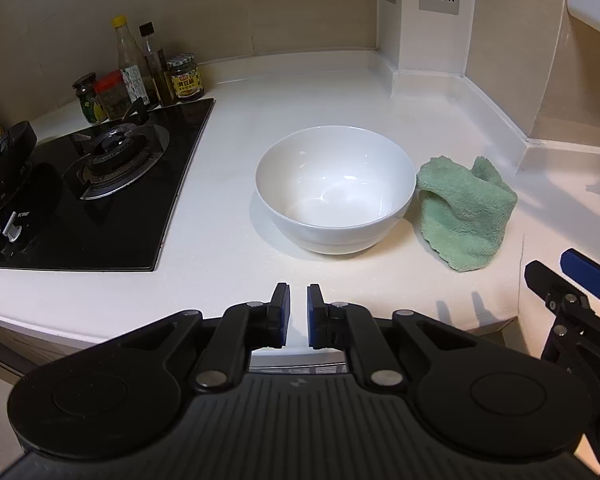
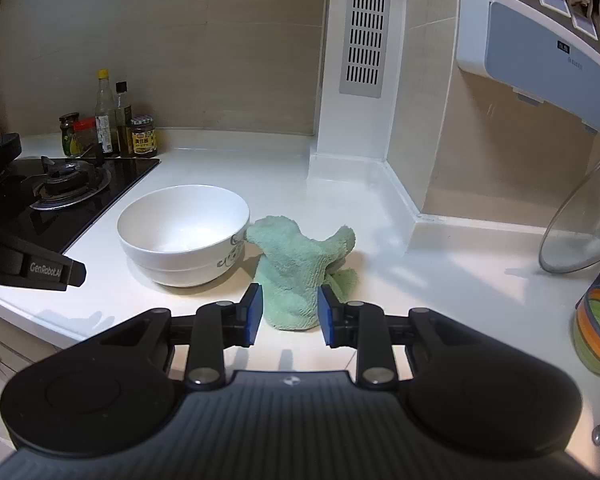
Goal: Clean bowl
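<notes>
Green cloth (image 2: 300, 276) lies just ahead of the right gripper (image 2: 288, 312), nearer it, jaws parted, empty; left gripper (image 1: 298, 314) nearly closed, empty, faces the white bowl (image 1: 334, 192).

Open white surface (image 1: 228, 248) in front of and behind the bowl (image 1: 335, 184); clear passage from the near edge straight to it. Blocked on the bowl's right by the green cloth (image 1: 468, 212), crumpled and touching its side. Hemmed in on the left by the black gas hob (image 1: 112, 184), with jars and bottles (image 1: 140, 76) crowded at the back corner. Closed off behind by the white column (image 2: 352, 132) and wall. Narrowed further right by a leaning glass lid (image 2: 576, 228) and a striped cup (image 2: 598, 332).
</notes>
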`<state>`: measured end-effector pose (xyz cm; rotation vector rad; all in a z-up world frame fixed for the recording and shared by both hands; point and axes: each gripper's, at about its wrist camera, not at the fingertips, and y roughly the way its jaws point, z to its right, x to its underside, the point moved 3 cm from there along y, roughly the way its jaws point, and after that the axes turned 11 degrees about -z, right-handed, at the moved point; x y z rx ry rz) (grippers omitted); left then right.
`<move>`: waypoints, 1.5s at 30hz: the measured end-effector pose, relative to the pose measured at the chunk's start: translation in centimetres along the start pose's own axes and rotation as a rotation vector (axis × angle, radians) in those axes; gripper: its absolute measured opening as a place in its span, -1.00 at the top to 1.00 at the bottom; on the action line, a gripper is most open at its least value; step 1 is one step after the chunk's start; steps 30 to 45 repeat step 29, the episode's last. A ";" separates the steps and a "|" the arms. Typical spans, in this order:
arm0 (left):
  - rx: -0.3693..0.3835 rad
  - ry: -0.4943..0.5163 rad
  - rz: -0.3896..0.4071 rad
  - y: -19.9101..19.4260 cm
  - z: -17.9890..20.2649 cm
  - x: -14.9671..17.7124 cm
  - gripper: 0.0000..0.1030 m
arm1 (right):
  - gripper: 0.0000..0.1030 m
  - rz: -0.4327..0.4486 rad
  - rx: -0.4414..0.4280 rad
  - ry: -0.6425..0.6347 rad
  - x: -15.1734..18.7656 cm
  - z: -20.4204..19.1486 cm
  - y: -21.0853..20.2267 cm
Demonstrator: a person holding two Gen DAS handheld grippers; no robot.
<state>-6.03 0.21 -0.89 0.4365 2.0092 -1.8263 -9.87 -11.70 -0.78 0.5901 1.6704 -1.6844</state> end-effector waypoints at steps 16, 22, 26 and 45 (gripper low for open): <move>-0.023 0.000 0.040 0.0 0.1 -0.2 0.85 | 0.51 -0.011 -0.002 -0.009 0.8 0.1 0.0; 0.019 0.013 0.051 0.1 0.3 -0.5 0.86 | 0.51 -0.019 0.001 -0.017 1.0 0.2 0.1; -0.017 0.020 0.099 -0.3 0.4 -0.6 0.90 | 0.51 -0.019 0.001 -0.020 1.0 0.2 0.1; -0.028 0.010 0.097 -0.3 0.3 -0.8 0.90 | 0.51 -0.021 0.001 -0.024 1.1 0.3 0.1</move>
